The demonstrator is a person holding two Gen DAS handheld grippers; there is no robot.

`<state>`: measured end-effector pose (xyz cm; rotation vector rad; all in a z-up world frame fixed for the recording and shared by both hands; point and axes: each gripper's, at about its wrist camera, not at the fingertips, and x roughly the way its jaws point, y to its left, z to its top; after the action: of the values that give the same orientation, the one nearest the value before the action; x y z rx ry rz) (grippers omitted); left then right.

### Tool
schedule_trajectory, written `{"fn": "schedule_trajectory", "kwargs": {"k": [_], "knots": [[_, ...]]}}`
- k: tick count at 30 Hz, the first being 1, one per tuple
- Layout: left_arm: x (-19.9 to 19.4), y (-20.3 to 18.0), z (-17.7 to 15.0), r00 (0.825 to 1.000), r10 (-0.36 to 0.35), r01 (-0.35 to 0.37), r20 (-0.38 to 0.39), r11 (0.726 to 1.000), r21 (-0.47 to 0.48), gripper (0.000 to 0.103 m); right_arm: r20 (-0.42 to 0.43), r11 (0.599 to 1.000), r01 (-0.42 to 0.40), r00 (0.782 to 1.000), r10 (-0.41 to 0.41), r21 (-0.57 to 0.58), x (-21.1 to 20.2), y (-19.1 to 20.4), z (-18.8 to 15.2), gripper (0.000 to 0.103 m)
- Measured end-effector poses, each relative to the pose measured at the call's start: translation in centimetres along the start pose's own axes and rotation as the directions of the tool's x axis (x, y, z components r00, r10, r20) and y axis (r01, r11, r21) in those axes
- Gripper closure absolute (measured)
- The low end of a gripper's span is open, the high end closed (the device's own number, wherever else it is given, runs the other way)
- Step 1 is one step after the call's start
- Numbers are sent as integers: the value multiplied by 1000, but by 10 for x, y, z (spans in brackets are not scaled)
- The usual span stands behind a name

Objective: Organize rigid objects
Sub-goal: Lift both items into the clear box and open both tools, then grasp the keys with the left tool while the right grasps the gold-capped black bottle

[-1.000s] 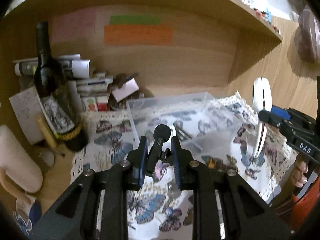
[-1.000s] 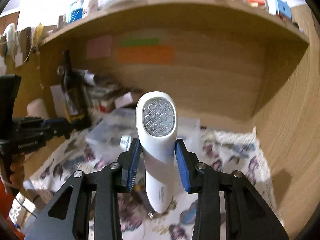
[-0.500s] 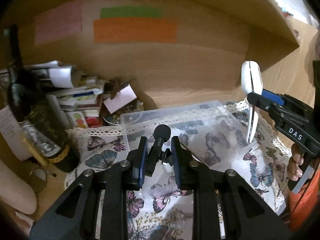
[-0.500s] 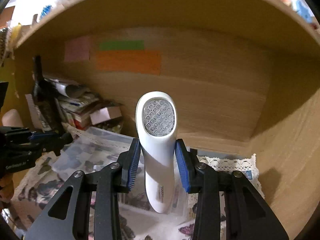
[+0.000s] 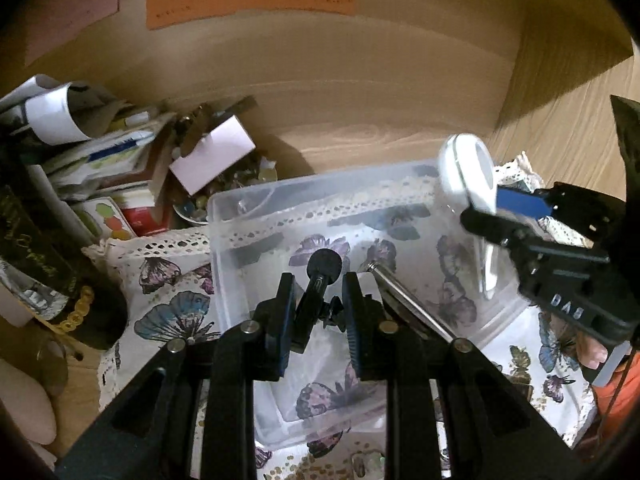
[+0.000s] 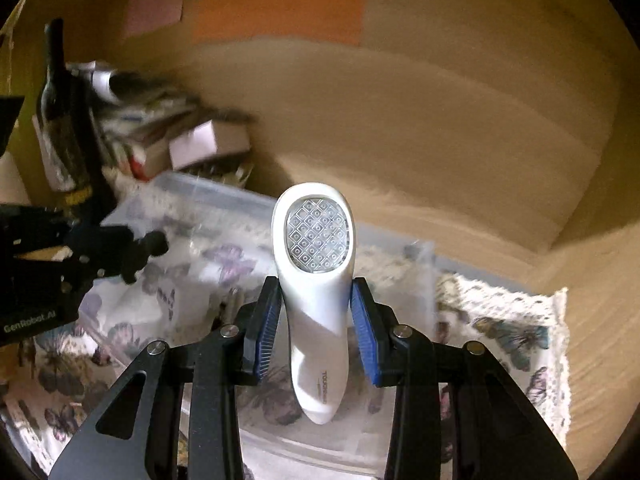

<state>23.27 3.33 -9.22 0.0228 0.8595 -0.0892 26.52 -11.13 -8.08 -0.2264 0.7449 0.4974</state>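
My left gripper (image 5: 318, 292) is shut on a small black knob-headed part (image 5: 323, 266) and hangs over the clear plastic bin (image 5: 224, 216). A metal rod (image 5: 404, 300) lies inside the bin. My right gripper (image 6: 316, 304) is shut on a white handheld device (image 6: 314, 280) with a patterned oval face, held upright above the bin's (image 6: 420, 248) right part. The white device (image 5: 468, 172) and right gripper show in the left wrist view over the bin's right rim. The left gripper (image 6: 152, 244) shows at the left in the right wrist view.
A butterfly-print cloth (image 5: 168, 284) covers the desk under the bin. A dark bottle (image 6: 60, 112) and a pile of papers and boxes (image 5: 120, 168) stand at the left. The wooden back wall (image 5: 360, 80) carries coloured notes, and a side wall (image 6: 592, 320) closes the right.
Both grippers have moved forward and down toward the bin with their objects still held. The white device now hangs over the bin's right rim.
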Motion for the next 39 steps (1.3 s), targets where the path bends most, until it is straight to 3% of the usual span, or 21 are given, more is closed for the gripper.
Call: {"fn": "schedule_trajectory", "kwargs": {"k": [10,17,20,23,25,27,30,33,39], "knots": [[11,7,-2,999,-20,19,-37,999,-26,80,-118,999,-48,992,45,-18,21,8,-5,70],[-12,6,0,1000,-12,12,7,1000,-22,78,-73,999,-45,996,46,11,-4,6,-4,70],[-31,4,1,999,-8,9,49,1000,-20,70,-23,999,-47,999,48,26,-27,5,-2,69],[-55,3,0,995,5,-4,100,1000,-11,61,33,998,-54,998,52,38,-51,6,-1,62],[-71,4,-3,991,9,-9,133,1000,-6,51,67,997,-58,996,55,45,-68,8,-3,58],[-84,5,-6,988,3,-2,154,1000,-5,34,95,997,-58,994,53,51,-84,9,-7,53],[-101,6,-13,984,17,-15,179,1000,-11,21,123,997,-52,991,45,55,-102,11,-14,46],[-107,10,-24,984,40,-38,175,999,-15,15,134,997,-48,990,39,60,-115,12,-24,41],[-96,11,-56,993,63,-64,99,998,7,15,82,996,-46,996,40,74,-116,15,-53,40]]}}
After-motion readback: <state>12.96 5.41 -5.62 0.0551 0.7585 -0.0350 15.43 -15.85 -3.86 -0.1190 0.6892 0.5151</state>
